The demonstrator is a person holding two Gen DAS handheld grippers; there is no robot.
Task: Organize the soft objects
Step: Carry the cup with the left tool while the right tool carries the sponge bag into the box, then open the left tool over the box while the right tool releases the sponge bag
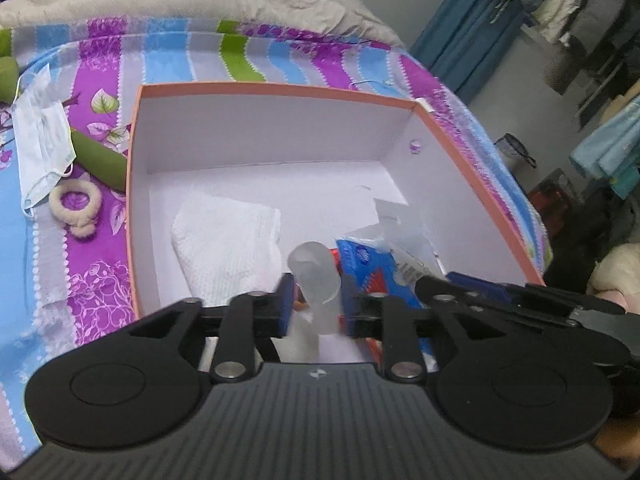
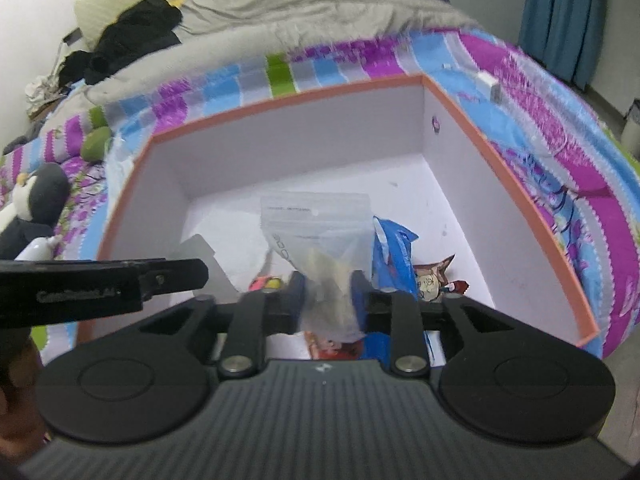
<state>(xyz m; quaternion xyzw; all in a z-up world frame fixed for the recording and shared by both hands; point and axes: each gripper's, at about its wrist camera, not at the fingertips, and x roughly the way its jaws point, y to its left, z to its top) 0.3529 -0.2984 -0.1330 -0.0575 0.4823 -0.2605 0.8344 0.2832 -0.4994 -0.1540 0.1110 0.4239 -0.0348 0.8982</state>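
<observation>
An orange-rimmed white box point(image 1: 276, 89) stands open on the striped bedspread. My left gripper point(image 1: 316, 300) hovers over its near side. A frosted, translucent tube point(image 1: 314, 276) stands between the blue pads, with slim gaps either side, so the jaws are open. In the right wrist view my right gripper point(image 2: 327, 300) is over the same box point(image 2: 532, 200). A clear zip bag point(image 2: 320, 240) with beige contents sits loosely between its parted fingers. A folded white cloth point(image 1: 228, 240) and a blue packet point(image 1: 368, 264) lie on the box floor.
On the bedspread left of the box lie a face mask point(image 1: 40, 140), a cream scrunchie point(image 1: 76, 204) and a green plush point(image 1: 100, 160). A penguin plush point(image 2: 32, 208) sits further left. A grey duvet point(image 2: 280, 12) is behind. Hanging clothes point(image 1: 580, 20) are off the bed's right edge.
</observation>
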